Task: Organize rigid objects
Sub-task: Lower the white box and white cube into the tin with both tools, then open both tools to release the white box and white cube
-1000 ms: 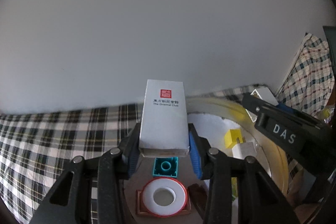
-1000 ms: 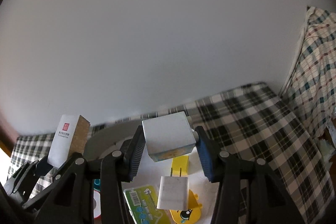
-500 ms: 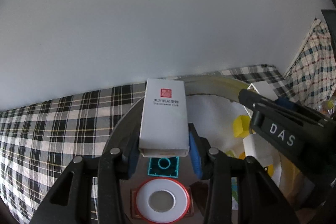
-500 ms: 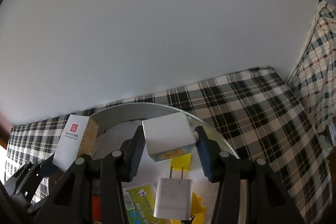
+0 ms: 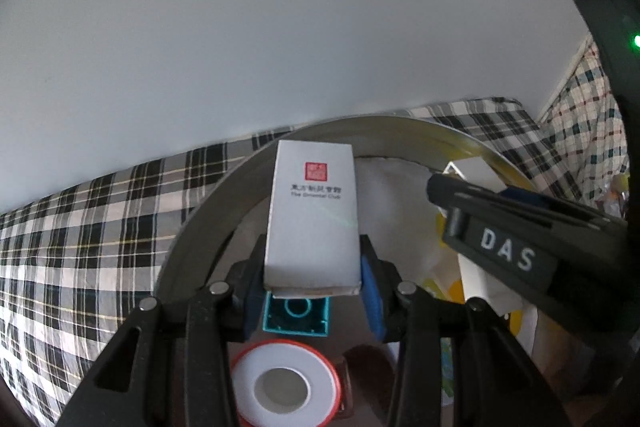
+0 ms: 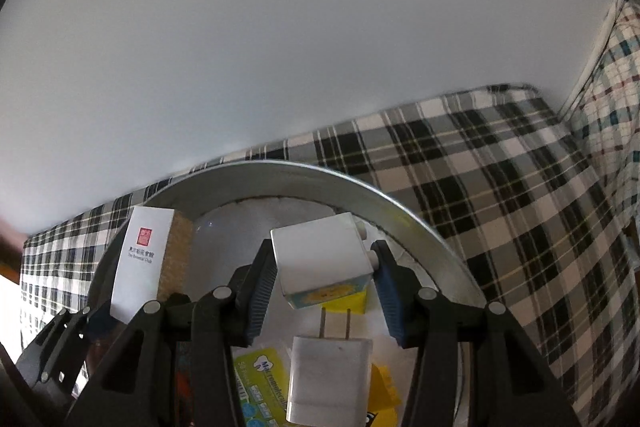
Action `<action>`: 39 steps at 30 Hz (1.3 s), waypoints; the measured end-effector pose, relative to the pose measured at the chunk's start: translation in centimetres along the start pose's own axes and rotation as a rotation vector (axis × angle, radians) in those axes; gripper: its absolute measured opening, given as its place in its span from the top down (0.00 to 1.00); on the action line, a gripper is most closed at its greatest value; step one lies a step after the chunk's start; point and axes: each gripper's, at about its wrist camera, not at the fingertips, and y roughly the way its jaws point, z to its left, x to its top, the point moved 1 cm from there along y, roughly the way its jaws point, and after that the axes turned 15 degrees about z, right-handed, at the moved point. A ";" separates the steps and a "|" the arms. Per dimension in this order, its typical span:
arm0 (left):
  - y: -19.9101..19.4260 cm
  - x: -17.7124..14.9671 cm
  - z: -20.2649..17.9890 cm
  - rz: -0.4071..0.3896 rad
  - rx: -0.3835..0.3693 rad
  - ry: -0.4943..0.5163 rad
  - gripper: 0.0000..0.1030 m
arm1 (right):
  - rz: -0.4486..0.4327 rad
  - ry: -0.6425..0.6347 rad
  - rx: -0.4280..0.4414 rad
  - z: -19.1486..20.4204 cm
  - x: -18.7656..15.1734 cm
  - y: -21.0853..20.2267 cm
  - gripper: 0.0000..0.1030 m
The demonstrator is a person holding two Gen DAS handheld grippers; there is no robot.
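Both jaws loaded over the metal basin [image 6: 280, 175]: left gripper [image 5: 312, 287] clamps the white matchbox [image 5: 312, 219] upright, right gripper [image 6: 322, 281] clamps a small white block [image 6: 320, 255]. Basin's crowded, so lower each into a bare patch, clear of the tape roll [image 5: 284, 387], teal brick [image 5: 296, 311] and white charger [image 6: 328, 375]; release only once seated, one side at a time

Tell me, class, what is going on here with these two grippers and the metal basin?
A person works two hand-held grippers over a round metal basin on a plaid cloth. The left gripper is clamped on a white matchbox; the right gripper is clamped on a small white block. Both hang above the basin, which already holds a white charger, a teal brick and a tape roll.
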 end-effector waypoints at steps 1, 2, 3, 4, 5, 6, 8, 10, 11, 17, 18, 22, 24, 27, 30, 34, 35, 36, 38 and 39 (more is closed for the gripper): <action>0.1 0.1 -0.1 -0.002 0.005 0.002 0.61 | 0.005 0.005 0.005 -0.1 0.0 0.1 0.51; 0.1 0.2 -0.1 -0.001 0.009 0.002 0.61 | 0.006 0.007 0.009 -0.1 0.1 0.1 0.51; 0.1 0.3 -0.2 0.001 0.011 0.000 0.61 | 0.008 0.009 0.010 -0.2 0.2 0.2 0.51; 0.2 0.4 -0.3 0.004 0.013 0.000 0.61 | 0.009 0.010 0.007 -0.2 0.2 0.3 0.51; 0.3 0.6 -0.4 0.008 0.015 0.001 0.61 | 0.011 0.008 0.005 -0.2 0.2 0.4 0.51; 0.5 0.8 -0.5 0.016 0.022 0.007 0.60 | 0.017 0.005 0.004 -0.2 0.3 0.5 0.51; 1.4 1.2 -0.9 0.072 0.049 0.029 0.46 | 0.027 0.004 0.017 0.1 0.3 0.6 0.50; 2.6 1.3 -1.0 0.151 0.047 0.039 0.17 | 0.028 0.010 0.024 0.0 0.4 0.7 0.49; 3.3 1.3 -0.9 0.198 0.030 0.028 0.05 | 0.030 0.017 0.020 0.0 0.6 0.9 0.47; 3.3 1.0 -0.5 0.207 0.030 0.011 0.01 | 0.037 0.058 0.071 -0.3 0.5 1.0 0.31; 3.1 0.9 -0.4 0.201 0.016 0.003 0.01 | 0.037 0.058 0.076 -0.4 0.4 1.0 0.30; 2.9 0.5 -0.3 0.221 0.003 -0.005 0.01 | 0.030 0.086 0.115 -1.0 0.0 0.6 0.28; 2.7 0.3 -0.2 0.216 0.003 -0.001 0.01 | 0.031 0.083 0.128 -1.6 -0.5 0.5 0.28; 2.0 -0.2 0.1 0.204 0.004 -0.006 0.01 | 0.028 0.072 0.126 -1.4 -0.9 0.1 0.28; 1.1 -0.8 0.0 0.159 0.046 0.006 0.01 | 0.030 0.087 0.164 -1.8 -1.4 -0.4 0.28; -0.5 -1.6 0.7 0.065 0.048 -0.014 0.01 | -0.012 0.091 0.163 -2.0 -2.6 -1.5 0.28; -0.9 -1.9 1.0 0.044 0.042 -0.028 0.01 | -0.027 0.088 0.153 -2.0 -2.9 -1.7 0.28; -1.3 -2.1 1.3 0.019 0.040 -0.044 0.01 | -0.042 0.081 0.140 -2.0 -3.2 -2.0 0.28; -1.9 -2.6 1.9 -0.012 0.047 -0.059 0.01 | -0.071 0.066 0.119 -1.9 -3.9 -2.3 0.28; -2.0 -2.8 2.0 -0.024 0.051 -0.061 0.01 | -0.093 0.061 0.102 -1.8 -4.4 -2.5 0.28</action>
